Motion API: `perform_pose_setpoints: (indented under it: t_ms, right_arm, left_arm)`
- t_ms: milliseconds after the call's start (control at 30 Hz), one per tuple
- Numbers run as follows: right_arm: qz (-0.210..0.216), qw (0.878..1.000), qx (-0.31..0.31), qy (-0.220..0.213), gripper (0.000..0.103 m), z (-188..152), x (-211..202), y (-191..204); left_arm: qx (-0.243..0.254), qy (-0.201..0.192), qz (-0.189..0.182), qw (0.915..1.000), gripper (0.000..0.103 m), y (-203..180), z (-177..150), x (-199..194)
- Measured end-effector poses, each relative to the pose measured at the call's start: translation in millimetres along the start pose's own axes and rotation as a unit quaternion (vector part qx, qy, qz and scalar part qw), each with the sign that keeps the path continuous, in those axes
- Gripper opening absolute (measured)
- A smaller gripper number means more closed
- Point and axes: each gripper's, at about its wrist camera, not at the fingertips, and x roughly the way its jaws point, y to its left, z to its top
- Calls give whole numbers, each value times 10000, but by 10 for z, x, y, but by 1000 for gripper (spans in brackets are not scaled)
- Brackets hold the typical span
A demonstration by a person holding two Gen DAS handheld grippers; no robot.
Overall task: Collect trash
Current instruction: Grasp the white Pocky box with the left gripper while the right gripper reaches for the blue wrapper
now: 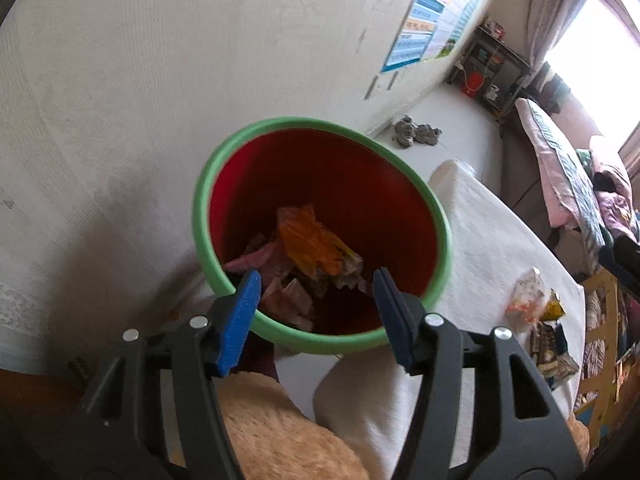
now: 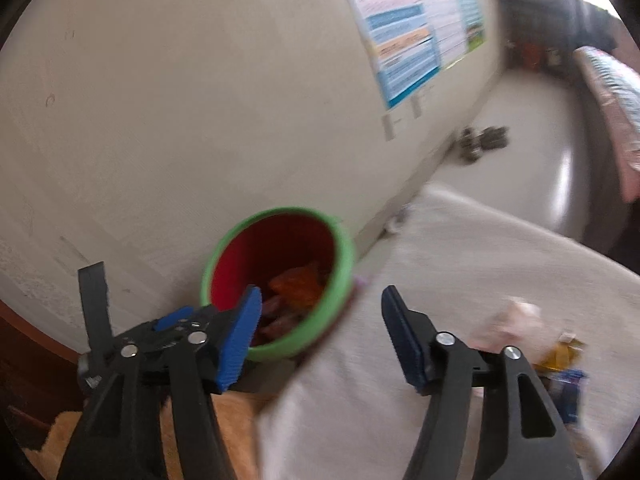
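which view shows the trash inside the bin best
Left wrist: it looks almost straight down into the bin, so the orange wrapper and paper scraps are sharp. Right wrist shows them small, blurred and partly behind a finger.

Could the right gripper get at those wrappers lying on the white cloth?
Probably yes. The right gripper is open and empty, and the wrappers lie uncovered on the white cloth just beside its fingers, with nothing between; the picture is blurred, though.
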Motion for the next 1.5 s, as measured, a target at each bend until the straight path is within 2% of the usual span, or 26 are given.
perform_pose_setpoints:
  t_ms: [167,300,367,467,600,633,667,700,733,767,833,1033,1133,1200,1233,1267,1367,1500]
  right_arm:
    - [-876,9960,123,-84,67,-278,-379,-594]
    - [-1584,9864,275,337,67,-595,-439,-1132]
    - [-1747,9816,455,615,67,-753,-393,-1385]
    - [-1777,9757,782,1015,67,-960,-249,-1659]
    - [-1595,9708,1321,1211,67,-1276,-130,-1928]
    - [-1575,9704,1368,1218,60,-1330,-122,-1958]
    - [-1557,9703,1392,1225,40,-1367,-114,-1976]
    - [-1489,9705,1432,1242,33,-1406,-108,-1993]
    - [-1418,9708,1485,1242,15,-1445,-119,-2010]
    - [-1339,9712,1561,1204,8,-1479,-158,-2024]
    - [-1254,9725,1651,1065,7,-1539,-284,-2025]
    - [-1123,9755,1706,823,7,-1710,-613,-1868]
    - [-1098,9746,1796,761,11,-1728,-660,-1869]
    - [-1115,9736,1862,705,26,-1725,-715,-1895]
    - [-1122,9734,1890,642,45,-1719,-746,-1903]
    - [-1147,9734,1900,572,53,-1714,-777,-1906]
    - [-1151,9734,1914,509,53,-1697,-788,-1909]
    - [-1125,9716,2024,491,53,-1709,-792,-1963]
  left_arm:
    - [156,131,-186,9996,56,-296,-153,-30]
    - [362,381,-348,9980,56,-586,-350,6]
    - [534,486,-386,9966,56,-734,-451,28]
    - [808,639,-472,9936,56,-991,-577,43]
    - [1203,774,-685,9873,56,-1364,-682,11]
    - [1318,783,-722,9855,56,-1457,-698,5]
    - [1402,782,-744,9842,57,-1530,-712,2]
    - [1469,778,-766,9831,57,-1605,-721,5]
    - [1574,786,-808,9811,57,-1717,-725,23]
    - [1642,797,-820,9798,57,-1799,-723,47]
    - [1827,796,-794,9767,57,-1982,-694,129]
    - [2337,825,-672,9665,57,-2535,-552,512]
    - [2469,945,-620,9624,57,-2760,-527,731]
    - [2488,1054,-516,9614,57,-2853,-520,885]
    - [2495,1131,-450,9607,57,-2888,-524,971]
    - [2481,1196,-397,9605,57,-2907,-525,1044]
    - [2368,1435,-461,9598,52,-2905,-532,1205]
    - [2533,1453,-557,9548,42,-2903,-555,1154]
